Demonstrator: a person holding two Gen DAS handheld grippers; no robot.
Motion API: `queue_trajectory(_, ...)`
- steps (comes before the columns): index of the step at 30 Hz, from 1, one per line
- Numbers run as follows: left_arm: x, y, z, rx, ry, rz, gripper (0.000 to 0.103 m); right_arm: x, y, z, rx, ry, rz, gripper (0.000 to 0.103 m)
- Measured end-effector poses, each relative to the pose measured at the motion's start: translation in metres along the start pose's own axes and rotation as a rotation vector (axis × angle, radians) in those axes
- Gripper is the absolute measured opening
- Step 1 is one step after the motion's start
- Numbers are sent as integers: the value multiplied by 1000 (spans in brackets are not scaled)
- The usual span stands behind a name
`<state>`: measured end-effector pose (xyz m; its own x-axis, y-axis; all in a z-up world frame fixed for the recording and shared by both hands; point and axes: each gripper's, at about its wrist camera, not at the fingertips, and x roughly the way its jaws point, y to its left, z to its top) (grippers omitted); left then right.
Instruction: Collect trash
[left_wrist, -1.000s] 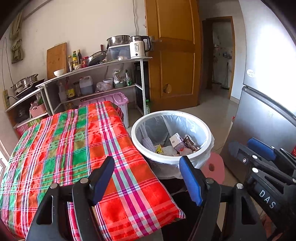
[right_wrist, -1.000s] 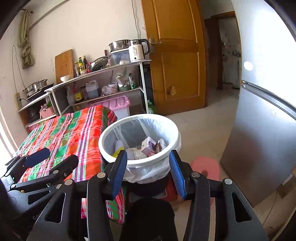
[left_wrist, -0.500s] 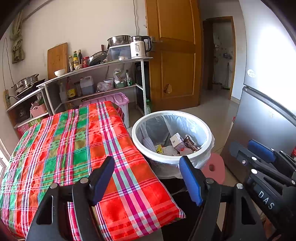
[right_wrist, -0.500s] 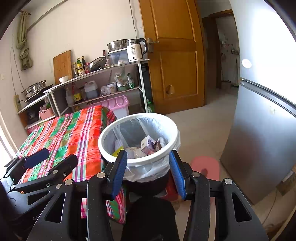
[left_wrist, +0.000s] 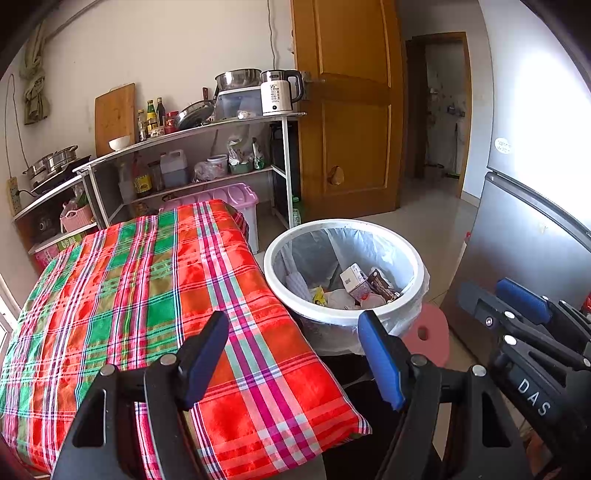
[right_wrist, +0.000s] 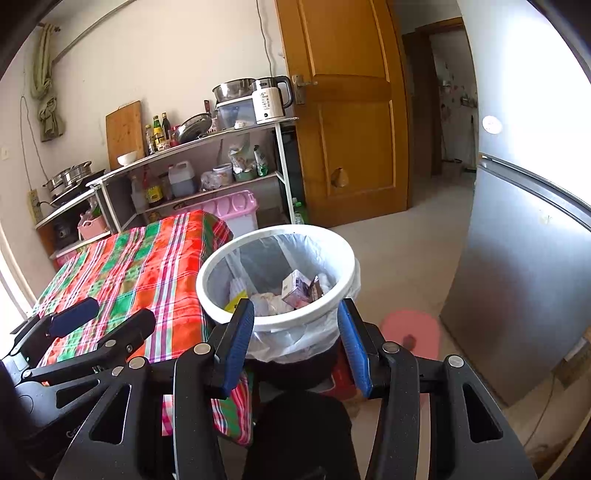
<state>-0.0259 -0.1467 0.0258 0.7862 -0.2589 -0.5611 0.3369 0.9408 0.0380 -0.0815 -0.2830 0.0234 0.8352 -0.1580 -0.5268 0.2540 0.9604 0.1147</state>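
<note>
A white trash bin (left_wrist: 280, 295) with a clear liner stands beside the table's right edge. It holds a small carton (left_wrist: 352, 278), a brown wrapper (left_wrist: 382, 286), a yellow scrap (left_wrist: 317, 295) and crumpled paper. My left gripper (left_wrist: 295, 354) hangs open over the table's near corner, with nothing between its fingers. In the right wrist view my right gripper (right_wrist: 293, 343) is open and held just in front of the bin (right_wrist: 207, 295), with the carton (right_wrist: 295, 290) visible beyond it. Each gripper shows in the other's view: the right gripper (left_wrist: 487, 295) and the left gripper (right_wrist: 118, 314).
A red-and-green plaid cloth covers the table (left_wrist: 147, 277). A metal shelf rack (left_wrist: 221, 125) with a kettle, bottles and pots lines the back wall. A pink storage box (left_wrist: 236, 195), a wooden door (left_wrist: 351, 129), a grey fridge (left_wrist: 524, 236) and a pink stool (left_wrist: 428, 336) stand around.
</note>
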Motion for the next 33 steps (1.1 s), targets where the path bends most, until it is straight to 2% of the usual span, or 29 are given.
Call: queue_trajectory(33, 3, 0, 1, -4, 7, 0, 74, -1, 5, -2, 5, 10, 5, 48)
